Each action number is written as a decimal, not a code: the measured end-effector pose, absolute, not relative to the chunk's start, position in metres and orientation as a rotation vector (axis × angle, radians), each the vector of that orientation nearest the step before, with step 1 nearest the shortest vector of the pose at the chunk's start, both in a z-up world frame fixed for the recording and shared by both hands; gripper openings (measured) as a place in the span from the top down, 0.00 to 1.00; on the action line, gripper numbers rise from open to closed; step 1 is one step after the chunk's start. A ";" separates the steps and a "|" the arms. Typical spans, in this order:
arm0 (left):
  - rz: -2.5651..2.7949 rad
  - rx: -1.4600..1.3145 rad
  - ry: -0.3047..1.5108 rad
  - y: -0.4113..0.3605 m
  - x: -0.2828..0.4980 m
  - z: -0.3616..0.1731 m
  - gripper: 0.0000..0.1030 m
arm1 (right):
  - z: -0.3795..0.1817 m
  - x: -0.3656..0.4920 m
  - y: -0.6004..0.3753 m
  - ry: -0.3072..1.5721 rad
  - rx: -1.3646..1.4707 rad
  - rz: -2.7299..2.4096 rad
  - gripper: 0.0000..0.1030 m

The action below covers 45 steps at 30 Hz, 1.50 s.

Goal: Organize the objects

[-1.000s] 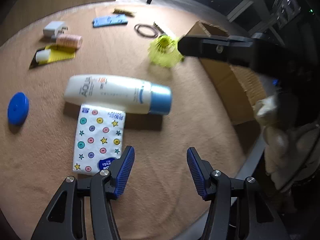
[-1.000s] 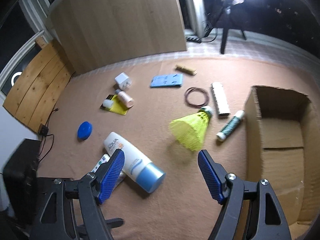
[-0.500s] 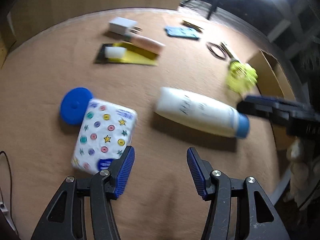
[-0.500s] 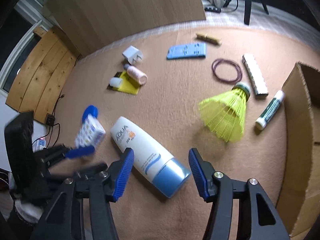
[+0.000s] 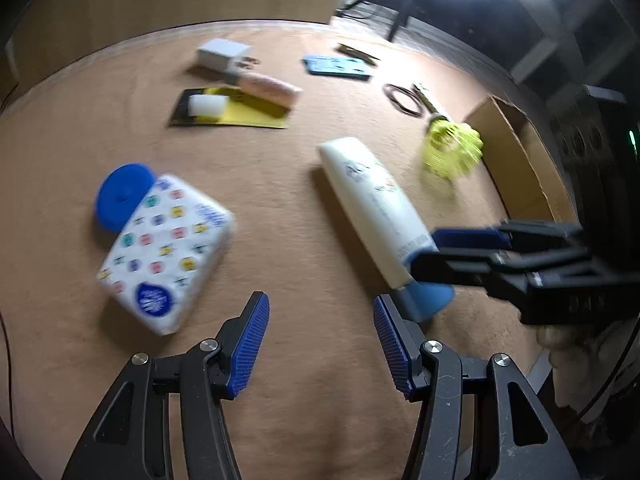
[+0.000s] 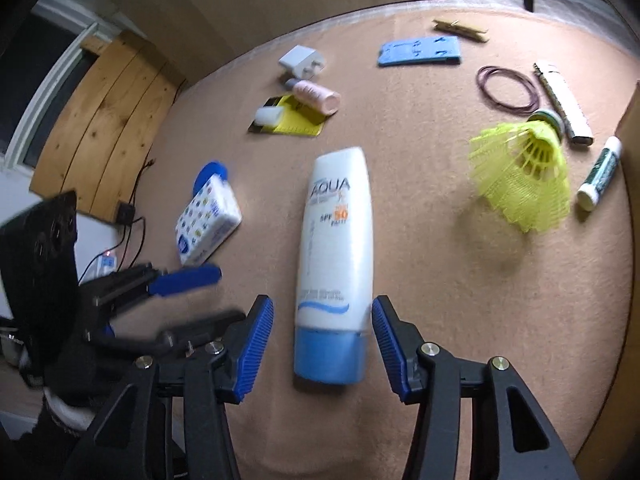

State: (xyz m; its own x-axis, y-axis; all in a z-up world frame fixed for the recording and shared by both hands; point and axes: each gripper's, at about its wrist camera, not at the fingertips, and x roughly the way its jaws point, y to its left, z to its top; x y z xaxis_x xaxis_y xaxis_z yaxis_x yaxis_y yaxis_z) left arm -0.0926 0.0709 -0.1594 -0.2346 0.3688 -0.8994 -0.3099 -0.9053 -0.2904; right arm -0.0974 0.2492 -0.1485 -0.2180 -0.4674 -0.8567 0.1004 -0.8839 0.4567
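**Right fingers close in around the sunscreen tube's cap**

The right gripper (image 6: pixel 322 344) points steeply down at the counter (image 6: pixel 440 280), and its blue fingers (image 6: pixel 256 348) are closing with the blue cap of the white sunscreen tube (image 6: pixel 336 240) between them. A sliver of gap shows on each side of the cap, so the pads are not pressing on it. The tube lies flat near the middle of the tan cloth, cap toward the gripper at 6 o'clock, flat end toward 12.

The left gripper (image 5: pixel 320 344) hangs over bare cloth with its fingers (image 5: pixel 250 344) about half apart and nothing between them. A patterned tissue pack (image 5: pixel 164 252) lies at its 10 o'clock, one corner overlapping a blue round lid (image 5: pixel 120 196).

The cardboard box (image 5: pixel 516 160) stands at the counter's edge, at about 2 o'clock from the left gripper. Its top is open; the part of its inside that shows holds nothing I can make out, and the rest is hidden by its wall.

Loose on the cloth beyond the tube, seen from the right gripper: a yellow shuttlecock (image 6: pixel 524 176) at 2 o'clock, a green-and-white stick (image 6: pixel 600 172) just past it beside the box, a white bar (image 6: pixel 564 100), a dark elastic loop (image 6: pixel 508 88), a blue flat card (image 6: pixel 420 52), a wooden clothespin (image 6: pixel 460 30), and at 11 o'clock a white plug (image 6: pixel 300 62), a pink small tube (image 6: pixel 316 96) and a yellow card (image 6: pixel 296 122) bearing a small white piece.
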 end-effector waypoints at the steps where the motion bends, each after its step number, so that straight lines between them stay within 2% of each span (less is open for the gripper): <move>1: 2.167 -1.600 -0.068 0.076 -0.093 -0.159 0.44 | -0.149 -0.100 0.251 -0.445 1.689 -2.162 0.54; 8: 2.091 -1.584 -0.089 0.114 -0.099 -0.167 0.43 | -0.154 -0.112 0.253 -0.459 1.705 -2.153 0.53; 17: 2.059 -1.605 -0.215 0.124 -0.109 -0.177 0.45 | -0.165 -0.114 0.247 -0.450 1.731 -2.116 0.54; 21: 2.048 -1.610 -0.258 0.123 -0.108 -0.182 0.49 | -0.167 -0.112 0.244 -0.442 1.729 -2.105 0.60; 26: 2.064 -1.605 -0.242 0.123 -0.105 -0.179 0.50 | -0.165 -0.107 0.248 -0.453 1.717 -2.119 0.61; 35: 2.139 -1.499 -0.115 0.152 -0.091 -0.135 0.53 | -0.115 -0.085 0.281 -0.460 1.595 -2.253 0.61; 45: 2.081 -1.306 0.001 0.251 -0.085 -0.076 0.53 | -0.060 -0.054 0.373 -0.470 1.520 -2.484 0.61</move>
State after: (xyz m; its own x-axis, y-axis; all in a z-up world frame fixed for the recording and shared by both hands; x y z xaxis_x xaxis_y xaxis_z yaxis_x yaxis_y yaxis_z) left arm -0.0849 0.2508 -0.0760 -0.2733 0.5353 -0.7992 -0.5364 -0.7745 -0.3353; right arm -0.0540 0.3733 -0.0596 -0.4552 -0.3234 -0.8295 -0.0020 -0.9313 0.3642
